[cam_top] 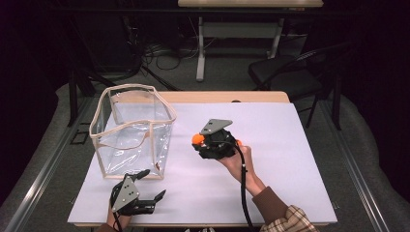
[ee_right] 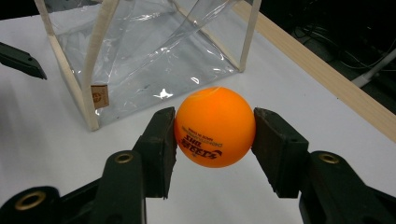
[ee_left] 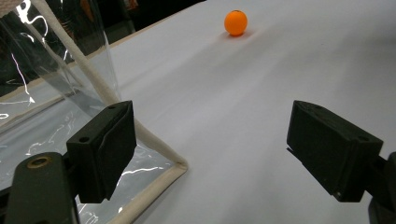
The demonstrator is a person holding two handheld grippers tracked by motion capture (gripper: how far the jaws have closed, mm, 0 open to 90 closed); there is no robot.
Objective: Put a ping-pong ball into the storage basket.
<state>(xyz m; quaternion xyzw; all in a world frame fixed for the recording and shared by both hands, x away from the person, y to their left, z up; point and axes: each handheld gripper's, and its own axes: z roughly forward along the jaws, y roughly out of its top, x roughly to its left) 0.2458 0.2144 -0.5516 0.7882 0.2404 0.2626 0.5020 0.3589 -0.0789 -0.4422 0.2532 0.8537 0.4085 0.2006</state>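
My right gripper (ee_right: 214,142) is shut on an orange ball (ee_right: 215,116) with dark print, one pad pressing each side. In the high view that gripper (cam_top: 199,141) hovers over the middle of the white table sheet, the ball (cam_top: 197,138) at its left tip, just right of a clear plastic bag (cam_top: 130,130) with cream trim. The bag stands upright with its top open. My left gripper (cam_top: 154,183) rests near the front edge below the bag, jaws wide apart with nothing between them (ee_left: 210,140). In the left gripper view an orange ball (ee_left: 236,22) sits far off on the sheet.
The white sheet (cam_top: 280,145) covers the table, and a wooden edge (cam_top: 222,96) shows at the back. The bag's bottom corner (ee_left: 177,165) lies close to my left jaw. A dark chair (cam_top: 285,72) and another table's legs stand beyond.
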